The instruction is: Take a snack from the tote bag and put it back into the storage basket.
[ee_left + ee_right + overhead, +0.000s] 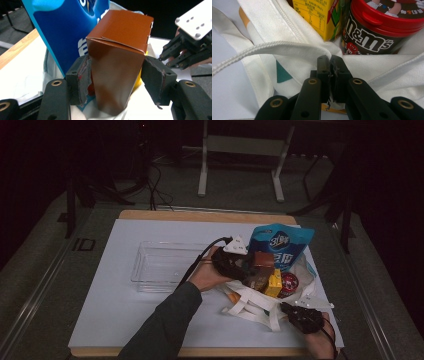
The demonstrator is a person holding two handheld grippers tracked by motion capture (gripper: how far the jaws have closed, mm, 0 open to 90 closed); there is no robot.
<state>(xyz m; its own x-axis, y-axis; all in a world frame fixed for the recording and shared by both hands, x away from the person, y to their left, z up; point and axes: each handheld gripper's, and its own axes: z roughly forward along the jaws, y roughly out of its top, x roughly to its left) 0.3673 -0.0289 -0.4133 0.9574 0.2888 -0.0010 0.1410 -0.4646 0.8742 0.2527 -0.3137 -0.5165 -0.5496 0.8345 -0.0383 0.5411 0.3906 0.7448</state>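
Brown carton (117,62) stands upright in the mouth of the white tote bag (250,302), which lies on the white table (120,315) at its right half. Left gripper (239,262) straddles the carton: in the left gripper view one black pad (81,80) sits just at the carton's left face and the other pad (155,82) stands slightly off its right face, so the jaws are released, with the carton between them and not clamped. Blue snack bag (67,32) rises directly behind the carton. Beside it in the bag are a yellow box (317,17) and a red-lidded candy tub (374,30), side by side. Right gripper (329,65) is clenched on the bag's white fabric at the rim, just below the tub, its jaws pressed together on the cloth. A clear plastic tray (160,265) rests on the table left of the bag, just beside the left hand (207,275).
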